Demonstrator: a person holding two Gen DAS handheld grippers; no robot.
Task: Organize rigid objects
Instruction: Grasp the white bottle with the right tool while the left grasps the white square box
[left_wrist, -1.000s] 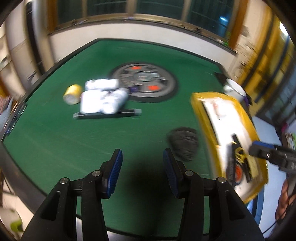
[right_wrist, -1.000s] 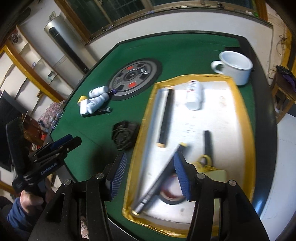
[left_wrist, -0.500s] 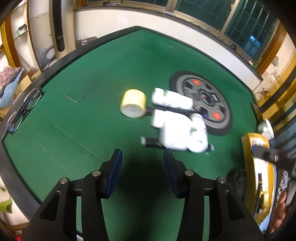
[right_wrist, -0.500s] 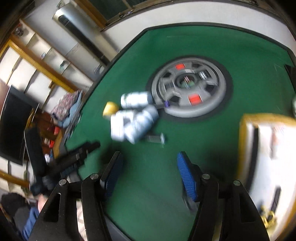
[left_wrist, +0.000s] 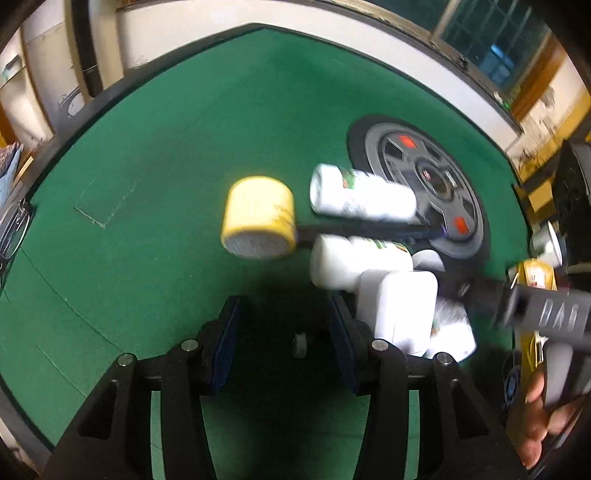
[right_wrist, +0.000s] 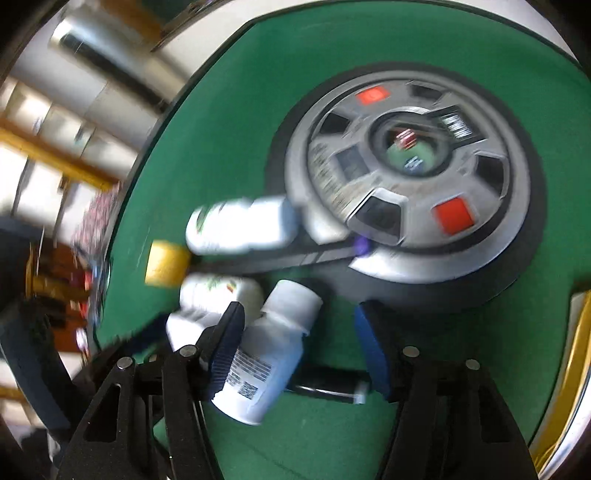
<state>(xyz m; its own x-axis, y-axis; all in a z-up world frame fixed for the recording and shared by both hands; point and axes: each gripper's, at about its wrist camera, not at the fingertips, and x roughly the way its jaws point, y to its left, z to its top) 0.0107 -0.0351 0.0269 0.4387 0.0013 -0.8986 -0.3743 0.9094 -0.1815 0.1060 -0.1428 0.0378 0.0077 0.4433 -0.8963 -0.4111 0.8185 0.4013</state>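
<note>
Several white bottles lie in a cluster on the green felt beside a grey weight plate (left_wrist: 424, 184). My right gripper (right_wrist: 301, 347) hangs low over one white bottle (right_wrist: 269, 362). The bottle lies between the jaws, which are closing; the left pad is at its side and the right pad stands apart. A black marker (right_wrist: 325, 384) lies under that bottle. My left gripper (left_wrist: 286, 341) is open over bare felt, with the marker's grey end (left_wrist: 299, 345) between its fingers. A yellow cylinder (left_wrist: 258, 218) lies just ahead of it. The white bottles (left_wrist: 362, 195) lie to its right.
A long black rod (left_wrist: 369, 230) runs from the yellow cylinder to the weight plate (right_wrist: 406, 166). The yellow tray rim (right_wrist: 576, 350) lies at the right. A hand (left_wrist: 535, 424) holds the right gripper. Glasses (left_wrist: 11, 232) rest at the table's left edge.
Both grippers have swung away from the yellow tray to the bottle cluster and come down lower. The right gripper now straddles a white bottle; the left sits near the yellow cylinder.
</note>
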